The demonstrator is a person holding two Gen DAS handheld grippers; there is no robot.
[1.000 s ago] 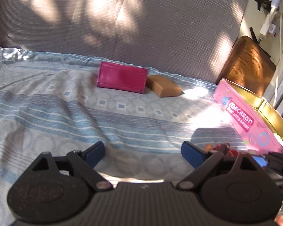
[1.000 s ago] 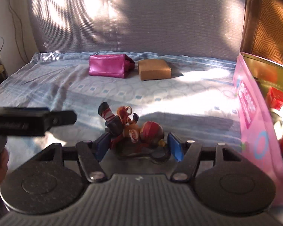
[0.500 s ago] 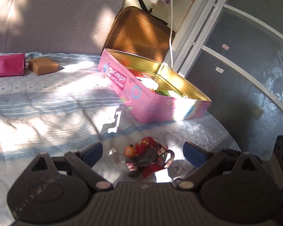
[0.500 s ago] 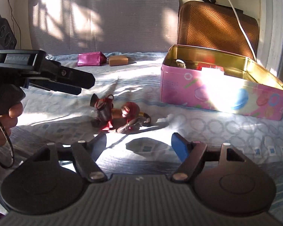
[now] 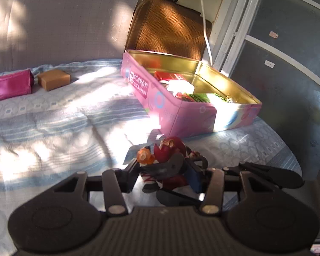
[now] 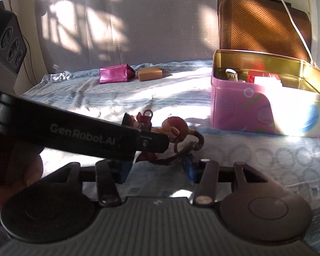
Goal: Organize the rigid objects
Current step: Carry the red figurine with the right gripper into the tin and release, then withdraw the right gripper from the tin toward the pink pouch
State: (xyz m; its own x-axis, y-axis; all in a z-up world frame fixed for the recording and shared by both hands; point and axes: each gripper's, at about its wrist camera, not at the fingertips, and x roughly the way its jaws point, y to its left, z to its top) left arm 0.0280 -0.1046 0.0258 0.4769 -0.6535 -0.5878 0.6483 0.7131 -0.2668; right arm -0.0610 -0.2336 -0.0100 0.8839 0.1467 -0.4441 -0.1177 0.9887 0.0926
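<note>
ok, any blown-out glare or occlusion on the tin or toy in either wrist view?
Left wrist: sun clips the items inside the pink tin and bedsheet; the toy figure is backlit and soft. Right wrist: the tin's side is washed white, and the left gripper blocks part of the toy.

A home bedroom: patterned bedsheet [image 5: 53, 117], grey upholstered headboard [image 5: 64, 21], wall socket with charger cable [image 5: 204, 21].

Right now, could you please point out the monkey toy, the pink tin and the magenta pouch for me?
monkey toy [image 5: 170, 149], left wrist view, on its red head.
pink tin [image 5: 181, 115], left wrist view, on its near pink side wall.
magenta pouch [image 6: 114, 75], right wrist view, on its front face.
</note>
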